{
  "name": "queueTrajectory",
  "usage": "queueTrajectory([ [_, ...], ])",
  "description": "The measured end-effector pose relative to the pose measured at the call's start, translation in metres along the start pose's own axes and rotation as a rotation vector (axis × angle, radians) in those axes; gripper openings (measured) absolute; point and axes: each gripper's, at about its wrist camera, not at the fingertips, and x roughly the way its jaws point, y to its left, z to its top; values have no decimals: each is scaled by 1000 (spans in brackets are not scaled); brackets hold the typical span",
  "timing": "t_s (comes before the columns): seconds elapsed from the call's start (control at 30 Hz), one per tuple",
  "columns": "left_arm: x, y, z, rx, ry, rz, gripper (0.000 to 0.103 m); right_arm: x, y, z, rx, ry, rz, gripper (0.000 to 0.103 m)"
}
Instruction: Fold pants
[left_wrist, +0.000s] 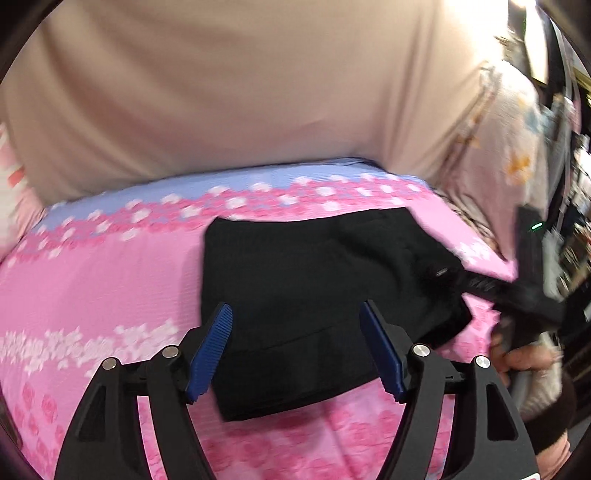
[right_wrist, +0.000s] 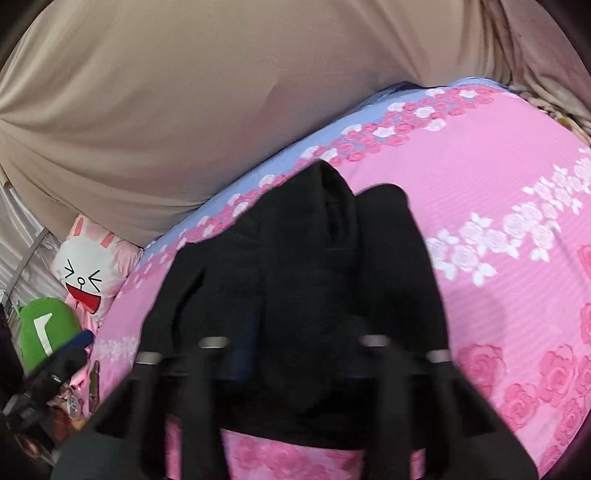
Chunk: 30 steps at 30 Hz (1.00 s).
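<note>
On the pink bed, folded black pants lie beneath the released left claw; the right claw's grip I cannot tell, and next seems a final smoothing

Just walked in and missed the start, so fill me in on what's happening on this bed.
A person with a gripper in each hand is folding black pants on a pink floral bedspread. The pants lie in a compact folded bundle. The left gripper hovers open over the near edge, gripping nothing. The right gripper is too blurred against the dark cloth to tell its state.
</note>
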Motion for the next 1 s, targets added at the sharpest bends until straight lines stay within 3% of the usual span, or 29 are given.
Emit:
queueTrajectory([
  [0.13, -3, 21, -4, -67, 16, 0, 69, -53, 34, 13, -54, -126, 87, 18],
  [0.2, -3, 25, -8, -73, 20, -3, 69, -69, 37, 6, -103, -171, 28, 18],
  [0.23, -1, 25, -11, -73, 27, -10, 69, -69, 29, -4, -124, -174, -54, 20],
  [0.3, 3, 25, -16, -73, 43, -23, 69, -48, 3, -18, -116, -95, -191, 24],
  [0.33, 7, 25, -18, -72, 53, -30, 69, -27, -20, -27, -80, 0, -257, 25],
  [0.37, 14, 22, -20, -71, 70, -38, 69, -18, -39, -35, -25, 38, -278, 28],
  [0.43, 20, 20, -23, -69, 90, -48, 69, -35, -39, -35, 35, -17, -227, 28],
  [0.5, 22, 15, -25, -58, 96, -54, 69, -59, -10, -23, -46, -117, -238, 28],
  [0.57, 23, 11, -26, -50, 94, -66, 69, -67, 24, -9, -158, -150, -208, 29],
  [0.67, 25, 8, -27, -57, 97, -74, 69, -40, 42, 7, -200, -91, -111, 29],
  [0.7, 25, 8, -28, -59, 100, -74, 69, -28, 38, 9, -204, -65, -123, 28],
  [0.77, 24, 9, -29, -61, 100, -71, 69, 25, 15, 8, -211, 48, -240, 28],
  [0.8, 22, 11, -29, -61, 99, -70, 69, 45, -1, 7, -190, 98, -284, 21],
  [0.83, 20, 14, -30, -60, 97, -65, 69, 49, -10, 8, -132, 97, -284, 20],
  [0.93, 17, 22, -33, -58, 97, -51, 69, 23, 24, 15, -134, 32, -167, 26],
  [1.0, 18, 28, -35, -74, 104, -54, 69, 22, 61, 18, -210, 62, -50, 26],
])
